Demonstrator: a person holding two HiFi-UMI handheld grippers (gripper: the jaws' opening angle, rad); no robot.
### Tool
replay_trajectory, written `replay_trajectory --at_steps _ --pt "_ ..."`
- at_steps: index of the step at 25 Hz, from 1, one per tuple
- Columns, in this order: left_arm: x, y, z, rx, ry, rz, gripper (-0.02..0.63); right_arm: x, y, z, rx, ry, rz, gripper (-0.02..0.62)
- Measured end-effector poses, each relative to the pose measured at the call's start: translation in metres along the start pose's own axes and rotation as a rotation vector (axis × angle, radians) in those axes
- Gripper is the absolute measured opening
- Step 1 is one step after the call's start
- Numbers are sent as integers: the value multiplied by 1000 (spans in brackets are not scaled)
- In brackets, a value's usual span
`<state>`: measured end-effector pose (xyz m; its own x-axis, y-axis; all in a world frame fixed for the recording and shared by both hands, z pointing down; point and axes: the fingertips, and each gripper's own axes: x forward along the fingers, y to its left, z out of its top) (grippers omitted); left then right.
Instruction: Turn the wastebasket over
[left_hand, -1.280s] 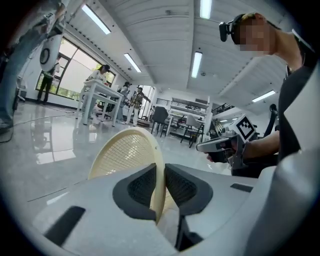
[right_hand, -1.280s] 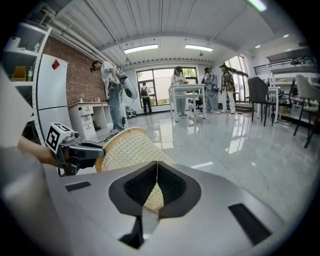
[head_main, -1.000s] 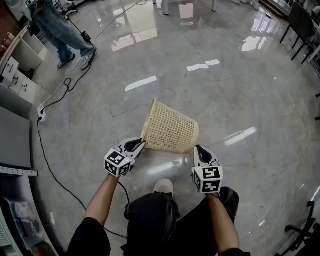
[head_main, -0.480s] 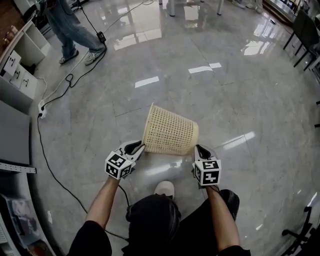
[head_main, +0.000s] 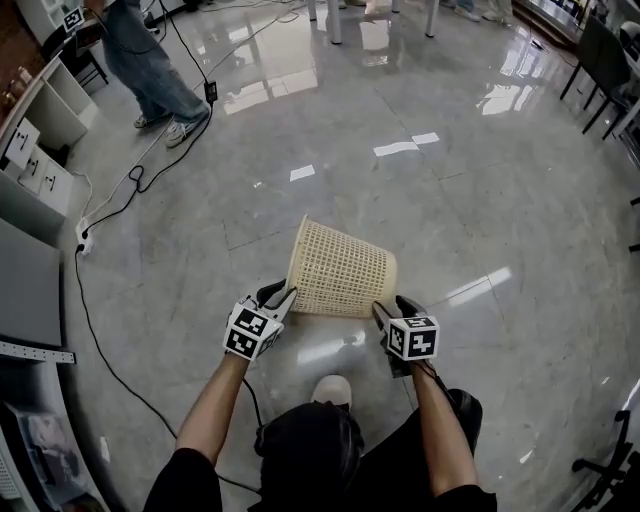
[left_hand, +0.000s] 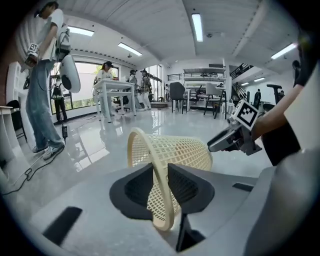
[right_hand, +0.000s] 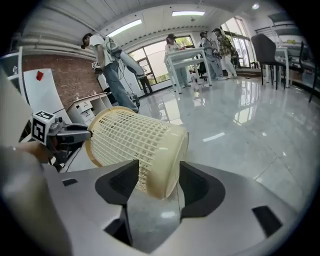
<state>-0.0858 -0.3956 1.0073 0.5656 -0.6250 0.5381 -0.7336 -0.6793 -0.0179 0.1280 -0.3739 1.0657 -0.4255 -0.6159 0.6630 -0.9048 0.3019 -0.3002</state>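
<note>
Basket (head_main: 342, 270): on its side on floor (head_main: 450, 180), between both claws.
Left claw (left_hand: 161, 172): just opened, narrow gap, rim between pads.
Right claw (right_hand: 159, 172): just opened wide, base edge between pads.

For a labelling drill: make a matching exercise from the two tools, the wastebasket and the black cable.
1 left tool
2 right tool
3 wastebasket
4 black cable

a tipped on its side
b at the basket's base
c trailing along the floor
d astride the basket's rim

Pairs: 1-d, 2-b, 3-a, 4-c. Both tools' jaws have just been opening, rim and base between them.
</note>
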Motion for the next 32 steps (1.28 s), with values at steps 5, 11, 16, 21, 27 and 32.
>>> replay_trajectory --at_steps 5,11,16,21,27,32 --pt "2 -1 0 -34 -8 -13 85 12 -3 -2 52 -9 23 247" --pt "9 -8 3 -53 -27 -22 77 6 -7 3 72 -16 0 247" --pt "37 -35 22 -84 -74 -74 79 -29 -46 25 78 -51 -78 247" --pt "74 -74 44 -116 -112 -145 81 -75 -91 46 32 -69 -189 247" --pt "109 -131 53 -174 -125 -243 91 -144 -123 67 -115 -96 -317 245" --pt "128 -155 21 -242 -48 -285 106 -164 -97 93 -324 -95 -386 241"
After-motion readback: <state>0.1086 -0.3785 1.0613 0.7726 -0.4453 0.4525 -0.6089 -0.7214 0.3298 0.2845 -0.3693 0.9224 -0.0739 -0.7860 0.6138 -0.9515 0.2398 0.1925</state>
